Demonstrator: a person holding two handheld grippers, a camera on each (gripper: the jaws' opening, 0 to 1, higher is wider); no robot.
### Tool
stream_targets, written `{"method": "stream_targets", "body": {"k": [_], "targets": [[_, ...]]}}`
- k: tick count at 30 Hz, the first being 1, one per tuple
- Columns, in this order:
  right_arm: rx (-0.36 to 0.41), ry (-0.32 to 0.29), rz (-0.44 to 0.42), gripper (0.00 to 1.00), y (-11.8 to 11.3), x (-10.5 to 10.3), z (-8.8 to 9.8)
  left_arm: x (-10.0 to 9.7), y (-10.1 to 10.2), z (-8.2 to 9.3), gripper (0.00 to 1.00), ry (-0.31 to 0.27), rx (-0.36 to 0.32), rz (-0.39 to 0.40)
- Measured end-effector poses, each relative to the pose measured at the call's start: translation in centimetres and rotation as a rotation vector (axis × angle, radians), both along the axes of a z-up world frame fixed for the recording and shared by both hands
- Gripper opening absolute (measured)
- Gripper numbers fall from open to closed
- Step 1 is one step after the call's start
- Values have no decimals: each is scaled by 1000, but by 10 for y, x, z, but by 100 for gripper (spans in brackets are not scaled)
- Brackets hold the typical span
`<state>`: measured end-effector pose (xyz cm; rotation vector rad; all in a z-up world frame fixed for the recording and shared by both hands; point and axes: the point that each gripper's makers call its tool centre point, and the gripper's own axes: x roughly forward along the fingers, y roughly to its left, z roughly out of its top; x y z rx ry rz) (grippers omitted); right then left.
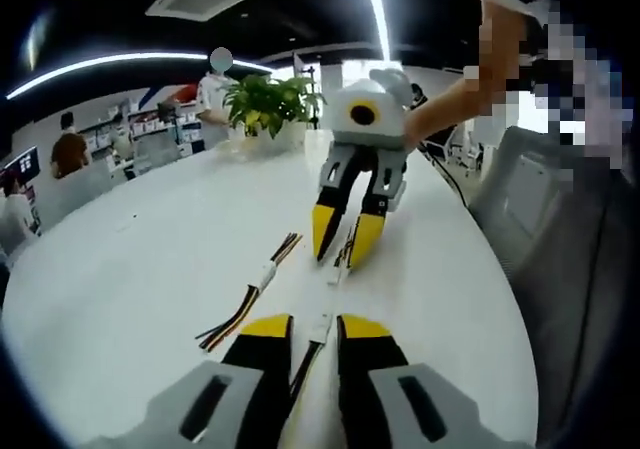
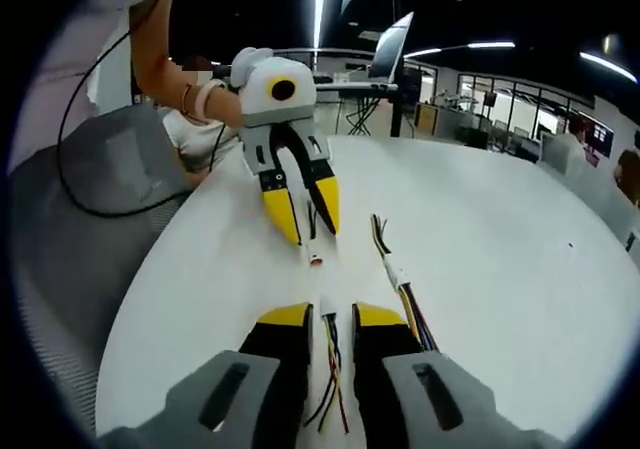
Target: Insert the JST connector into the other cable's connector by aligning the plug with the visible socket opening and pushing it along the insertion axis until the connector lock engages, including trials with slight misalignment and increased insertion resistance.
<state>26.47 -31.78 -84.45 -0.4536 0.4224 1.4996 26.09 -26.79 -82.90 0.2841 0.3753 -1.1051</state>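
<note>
White round table [image 1: 120,279] carries both cable assemblies; yellow-tipped jaws of 2 handheld claws face each other across it.

Left gripper [image 1: 313,321], left gripper view: its 2 jaws are drawn close, with a thin cable [image 1: 318,331] running up through the narrow slot between them. Whether the pads actually bite on the wire I cannot tell. Ahead of the tips this cable runs on toward the opposing claw. To the left of the jaws lies a second, loose multicolour wire bundle [image 1: 250,299] with a white joint at mid-length, apart from both claws.

Right gripper [image 2: 327,316], right gripper view: jaws likewise nearly together, thin coloured wires [image 2: 330,369] passing down between them — grip not confirmable. Ahead of the tips, a small white connector [image 2: 316,260] with a red mark rests on the table, just below the tips of the opposing left claw. The loose bundle [image 2: 397,274] lies just right of the jaws here.

The 2 claws stand apart, tips pointing at each other. In the left gripper view the opposing right claw has its jaws angled down to the table, close together around the far end of the cable — mating state of the connectors is too small to read.

Potted plant [image 1: 268,104] stands beyond, at the far table edge.
</note>
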Motion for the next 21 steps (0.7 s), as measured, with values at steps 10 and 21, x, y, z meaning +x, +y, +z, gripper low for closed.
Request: {"method": "stream_targets", "body": {"k": [10,21], "targets": [[13,20,-13,9,1,1,-4,-4,-6,-5,7,-3,-23,-9],[1,25,-15,6,1,3,-8,-6,-5,-7,5,0,-23,-17]]}}
